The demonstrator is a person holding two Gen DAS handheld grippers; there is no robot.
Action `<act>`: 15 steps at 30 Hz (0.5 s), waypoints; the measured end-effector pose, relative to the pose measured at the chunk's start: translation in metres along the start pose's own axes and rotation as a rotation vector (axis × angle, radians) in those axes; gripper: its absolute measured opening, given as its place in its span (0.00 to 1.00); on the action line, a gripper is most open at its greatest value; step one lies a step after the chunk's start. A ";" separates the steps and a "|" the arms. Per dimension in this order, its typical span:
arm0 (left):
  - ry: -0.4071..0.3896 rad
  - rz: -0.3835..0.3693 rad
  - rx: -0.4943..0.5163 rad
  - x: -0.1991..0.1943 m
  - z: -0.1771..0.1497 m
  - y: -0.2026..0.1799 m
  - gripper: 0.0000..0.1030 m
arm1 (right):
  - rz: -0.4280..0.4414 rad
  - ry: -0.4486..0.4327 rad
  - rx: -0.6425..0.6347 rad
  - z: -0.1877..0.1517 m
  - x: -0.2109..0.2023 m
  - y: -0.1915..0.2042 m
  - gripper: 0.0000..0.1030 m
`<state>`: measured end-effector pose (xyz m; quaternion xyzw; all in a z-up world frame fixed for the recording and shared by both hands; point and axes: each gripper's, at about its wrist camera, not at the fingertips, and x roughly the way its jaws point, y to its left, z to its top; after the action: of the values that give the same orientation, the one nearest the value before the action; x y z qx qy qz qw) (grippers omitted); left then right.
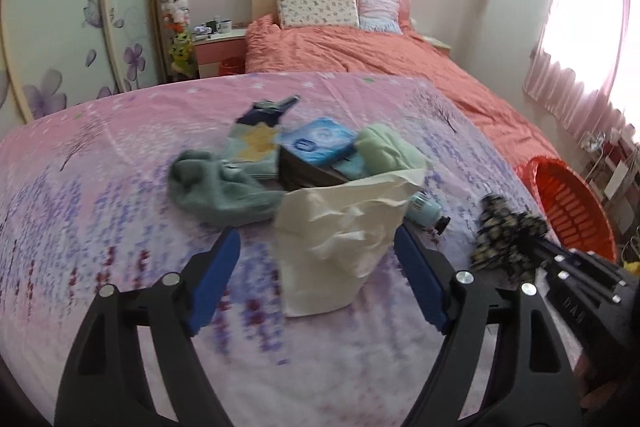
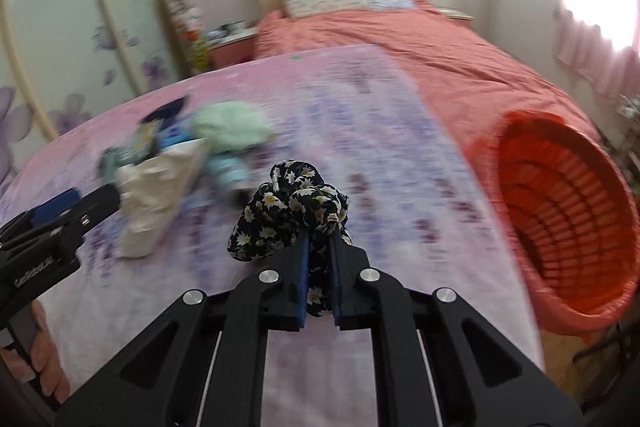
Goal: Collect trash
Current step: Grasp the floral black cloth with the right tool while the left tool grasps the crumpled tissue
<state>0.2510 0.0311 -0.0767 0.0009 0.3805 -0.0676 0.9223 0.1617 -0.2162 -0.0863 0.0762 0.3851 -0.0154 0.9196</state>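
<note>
My right gripper (image 2: 318, 227) is clamped on the black floral cloth (image 2: 288, 211) just above the pink sheet (image 2: 400, 155), left of the red basket (image 2: 568, 227), while my left gripper (image 1: 316, 247) stands wide apart around the crumpled white bag (image 1: 340, 239), its pads not touching it.

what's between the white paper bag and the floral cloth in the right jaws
A light blue bottle with a dark cap lies on the bedsheet between the white paper bag and the floral cloth, clearest in the left wrist view.

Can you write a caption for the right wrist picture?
Right hand-held gripper pinching black flowery cloth beside red basket.
</note>
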 end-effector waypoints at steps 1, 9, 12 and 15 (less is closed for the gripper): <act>0.007 0.006 0.009 0.004 0.001 -0.003 0.76 | -0.007 0.005 0.019 0.001 0.002 -0.006 0.09; 0.076 0.049 0.046 0.037 0.004 -0.016 0.59 | -0.007 0.013 0.005 -0.002 0.007 -0.009 0.09; 0.095 0.024 0.042 0.042 0.003 -0.013 0.45 | 0.003 0.017 0.010 -0.001 0.008 -0.008 0.09; 0.089 0.018 0.055 0.037 -0.001 -0.008 0.44 | 0.010 0.019 0.009 -0.001 0.008 -0.007 0.09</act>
<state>0.2750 0.0182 -0.1034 0.0327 0.4190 -0.0695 0.9047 0.1656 -0.2227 -0.0939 0.0823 0.3933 -0.0115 0.9157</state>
